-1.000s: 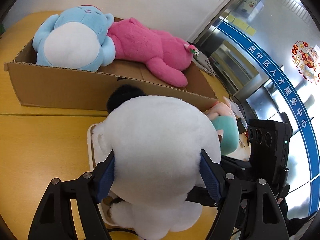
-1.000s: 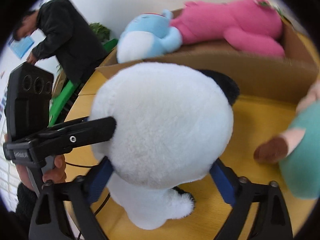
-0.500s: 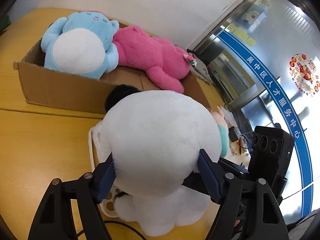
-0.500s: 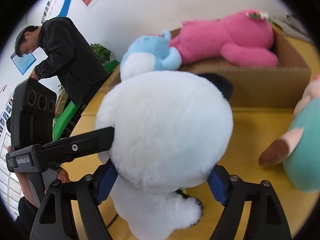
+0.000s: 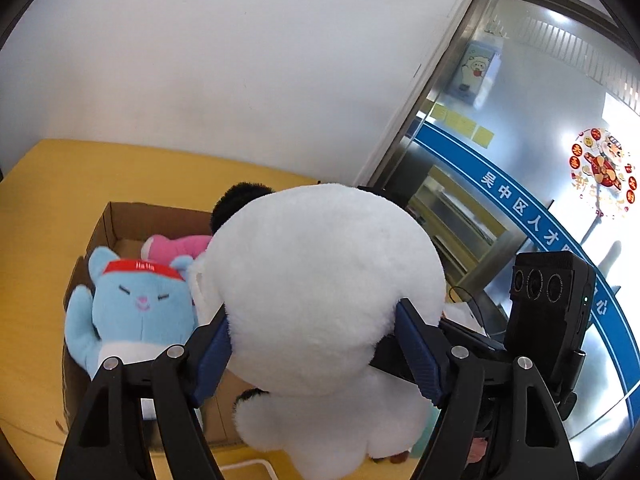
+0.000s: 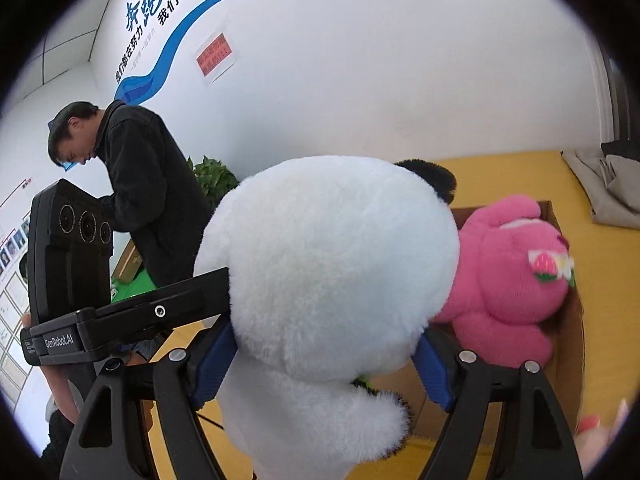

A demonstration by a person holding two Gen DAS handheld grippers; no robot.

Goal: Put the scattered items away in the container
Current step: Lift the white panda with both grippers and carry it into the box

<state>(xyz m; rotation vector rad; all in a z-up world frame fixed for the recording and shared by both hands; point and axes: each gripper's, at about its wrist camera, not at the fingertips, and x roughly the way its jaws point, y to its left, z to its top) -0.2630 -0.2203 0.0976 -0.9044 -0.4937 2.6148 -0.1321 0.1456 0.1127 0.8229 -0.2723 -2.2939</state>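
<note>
A big white panda plush (image 5: 328, 260) with black ears hangs in the air, held from both sides. My left gripper (image 5: 312, 320) is shut on its round head, blue pads pressed into the fur. My right gripper (image 6: 324, 340) squeezes the same white panda plush (image 6: 332, 240) from the other side. Below and beyond it stands the open cardboard box (image 5: 100, 232) on the yellow table (image 5: 40, 200). A blue plush (image 5: 136, 308) with a red headband and a pink plush (image 6: 504, 276) lie inside the box. The panda hides the box's middle.
A person in a dark jacket (image 6: 148, 200) stands beyond the table's left edge, next to a green plant (image 6: 212, 178). Grey cloth (image 6: 608, 184) lies at the table's far right. A pink toy (image 6: 600, 432) shows blurred at the lower right. A white wall rises behind.
Both grippers have risen with the panda plush, lifting it off the table. The box, seen before from the side, now lies below and I look down into it.
</note>
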